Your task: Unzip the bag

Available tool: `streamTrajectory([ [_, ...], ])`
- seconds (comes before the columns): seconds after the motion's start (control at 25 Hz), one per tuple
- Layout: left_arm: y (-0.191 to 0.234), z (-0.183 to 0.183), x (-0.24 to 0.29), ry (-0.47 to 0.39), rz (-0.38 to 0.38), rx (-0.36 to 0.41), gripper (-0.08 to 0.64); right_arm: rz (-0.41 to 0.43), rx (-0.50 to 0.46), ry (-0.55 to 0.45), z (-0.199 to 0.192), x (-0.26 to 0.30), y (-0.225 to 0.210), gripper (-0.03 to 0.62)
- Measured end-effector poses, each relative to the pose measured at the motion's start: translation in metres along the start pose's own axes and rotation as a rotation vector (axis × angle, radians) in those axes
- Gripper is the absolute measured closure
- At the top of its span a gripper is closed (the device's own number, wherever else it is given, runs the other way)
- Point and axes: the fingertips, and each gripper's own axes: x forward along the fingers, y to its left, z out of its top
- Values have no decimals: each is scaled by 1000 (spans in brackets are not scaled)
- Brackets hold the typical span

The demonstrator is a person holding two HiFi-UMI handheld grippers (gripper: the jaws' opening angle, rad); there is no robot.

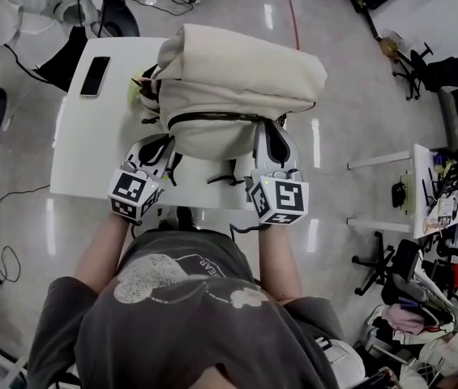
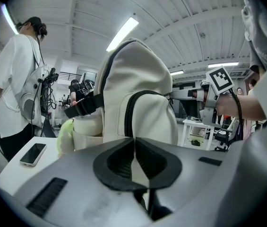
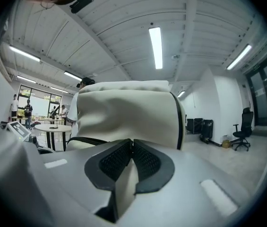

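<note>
A cream backpack (image 1: 237, 79) (image 2: 138, 93) (image 3: 124, 112) stands on the white table (image 1: 83, 152), its front pocket toward me. A black zipper (image 1: 212, 116) (image 2: 127, 112) (image 3: 83, 140) arcs across that pocket. My left gripper (image 1: 168, 140) (image 2: 133, 140) is shut, tips against the bag where the zipper's left end comes down. My right gripper (image 1: 265, 128) (image 3: 132, 141) is shut too, tips at the bag by the zipper's right end. In neither gripper view can I see a zipper pull or fabric between the pads. The right gripper's marker cube (image 2: 219, 79) shows past the bag.
A black phone (image 1: 95, 75) (image 2: 33, 153) lies at the table's far left. A yellow-green soft thing (image 1: 135, 91) (image 2: 66, 134) sits in the bag's left side pocket. A person in white (image 2: 15, 79) stands by the table's left. A white side table (image 1: 419, 185) stands at right.
</note>
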Motion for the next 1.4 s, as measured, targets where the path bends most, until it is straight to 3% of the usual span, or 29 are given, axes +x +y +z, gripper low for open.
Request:
streamTrajectory([
  [0.88, 3, 0, -9, -46, 22, -22, 535, 5, 2, 24, -25, -27, 25, 560],
  [1.04, 1, 13, -19, -73, 29, -2, 477, -24, 7, 8, -20, -32, 25, 526],
  [1.4, -4, 30, -61, -143, 8, -51, 524, -123, 29, -22, -15, -70, 31, 523],
])
